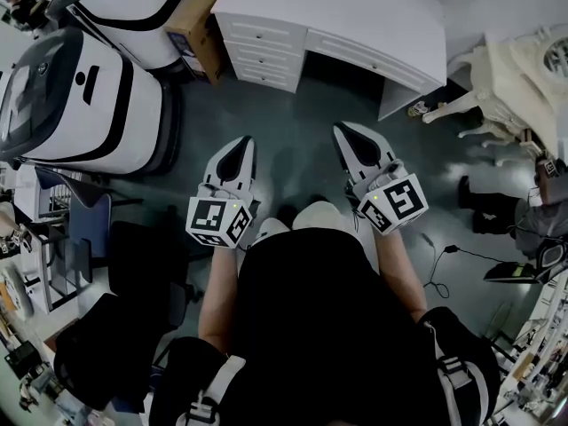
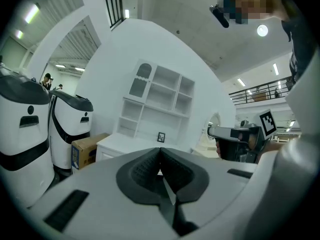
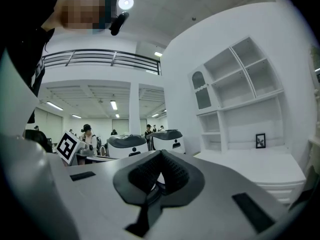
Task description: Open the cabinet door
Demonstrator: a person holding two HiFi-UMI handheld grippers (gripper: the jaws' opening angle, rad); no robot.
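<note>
Head view and both gripper views of a person standing on a dark floor (image 1: 302, 140) before a white cabinet (image 1: 355, 11). The left tongs (image 1: 238, 149) and the right tongs (image 1: 351, 140) are held side by side in front of the body, roughly level and pointed toward the cabinet, well apart from it and touching nothing. In the left gripper view the jaws of the left tongs (image 2: 160, 156) are pressed fully together with nothing between them. In the right gripper view the jaws of the right tongs (image 3: 161, 156) likewise meet at their tips and hold nothing. The cabinet has a stack of drawers (image 1: 262, 56) at its left end and, above its flat top, an open shelf unit (image 2: 160, 101) whose upper left compartment has an arched front (image 2: 142, 79). A small framed picture (image 2: 161, 137) stands on the flat top below the shelves. Left of the cabinet is a cardboard box (image 1: 200, 25), and beyond it two rounded white-and-black machines (image 1: 80, 96). An ornate white chair (image 1: 515, 78) stands to the right.
</note>
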